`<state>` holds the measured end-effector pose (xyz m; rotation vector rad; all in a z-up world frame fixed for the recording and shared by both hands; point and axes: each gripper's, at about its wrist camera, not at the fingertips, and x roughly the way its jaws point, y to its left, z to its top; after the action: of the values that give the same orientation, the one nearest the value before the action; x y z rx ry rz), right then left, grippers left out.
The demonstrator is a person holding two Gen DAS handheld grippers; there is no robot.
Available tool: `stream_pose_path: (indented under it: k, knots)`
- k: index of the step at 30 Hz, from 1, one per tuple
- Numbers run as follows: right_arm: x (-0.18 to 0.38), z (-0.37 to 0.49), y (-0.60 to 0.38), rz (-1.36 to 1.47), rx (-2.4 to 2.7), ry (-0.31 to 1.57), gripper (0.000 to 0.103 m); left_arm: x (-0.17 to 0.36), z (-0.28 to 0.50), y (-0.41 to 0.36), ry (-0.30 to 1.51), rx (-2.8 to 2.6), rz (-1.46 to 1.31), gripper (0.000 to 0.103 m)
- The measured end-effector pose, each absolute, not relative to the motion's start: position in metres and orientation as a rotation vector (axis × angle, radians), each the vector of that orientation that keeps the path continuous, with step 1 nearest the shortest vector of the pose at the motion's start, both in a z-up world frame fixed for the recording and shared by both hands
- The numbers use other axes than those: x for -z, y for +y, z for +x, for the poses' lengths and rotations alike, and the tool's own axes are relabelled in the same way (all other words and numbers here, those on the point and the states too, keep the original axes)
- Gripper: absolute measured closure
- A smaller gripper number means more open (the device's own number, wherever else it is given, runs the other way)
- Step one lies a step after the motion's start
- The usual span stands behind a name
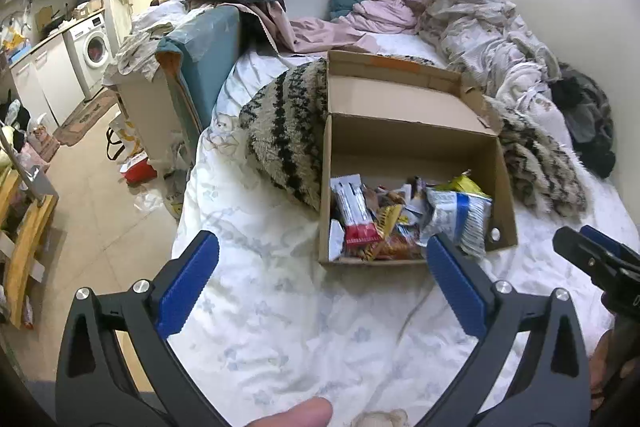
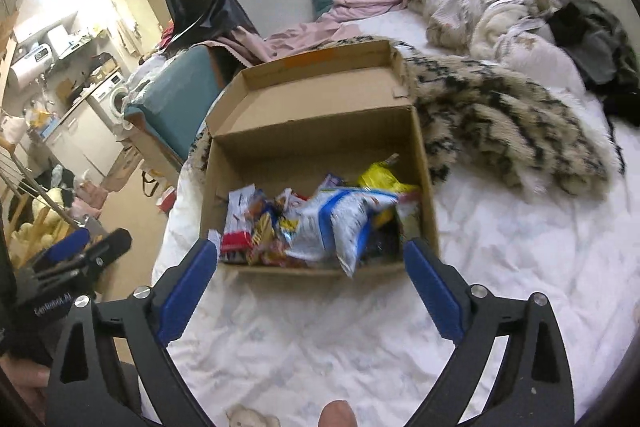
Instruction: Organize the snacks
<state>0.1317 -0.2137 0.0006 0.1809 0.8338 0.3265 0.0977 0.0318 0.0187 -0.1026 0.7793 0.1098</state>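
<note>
An open cardboard box (image 1: 412, 143) sits on the white bed sheet, also in the right wrist view (image 2: 312, 151). Its near end holds several snack packs, among them a white and blue bag (image 1: 456, 215) (image 2: 340, 223), a red and white bar (image 1: 356, 215) (image 2: 238, 227) and a yellow pack (image 2: 380, 177). My left gripper (image 1: 322, 243) is open and empty, just short of the box's near wall. My right gripper (image 2: 312, 251) is open and empty at the box's near edge. It also shows at the right of the left wrist view (image 1: 592, 251).
A furry striped blanket (image 2: 508, 123) lies beside and behind the box. Crumpled bedding (image 1: 480, 23) is piled at the far wall. A teal chair (image 1: 204, 55) stands left of the bed. The floor (image 1: 92, 211) and a cluttered kitchen lie further left.
</note>
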Motion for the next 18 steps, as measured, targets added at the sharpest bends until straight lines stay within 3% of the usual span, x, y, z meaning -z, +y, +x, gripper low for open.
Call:
stream_pose_path:
  k: [2, 18]
  knots:
    - [-0.005, 0.118, -0.216, 0.171, -0.305, 0.804, 0.0, -0.019, 0.085, 0.032, 0.775, -0.112, -0.104, 0.0]
    - [0.007, 0.06, -0.197, 0.024, -0.239, 0.676, 0.0, 0.003, 0.049, 0.02, 0.757, -0.127, -0.055, 0.0]
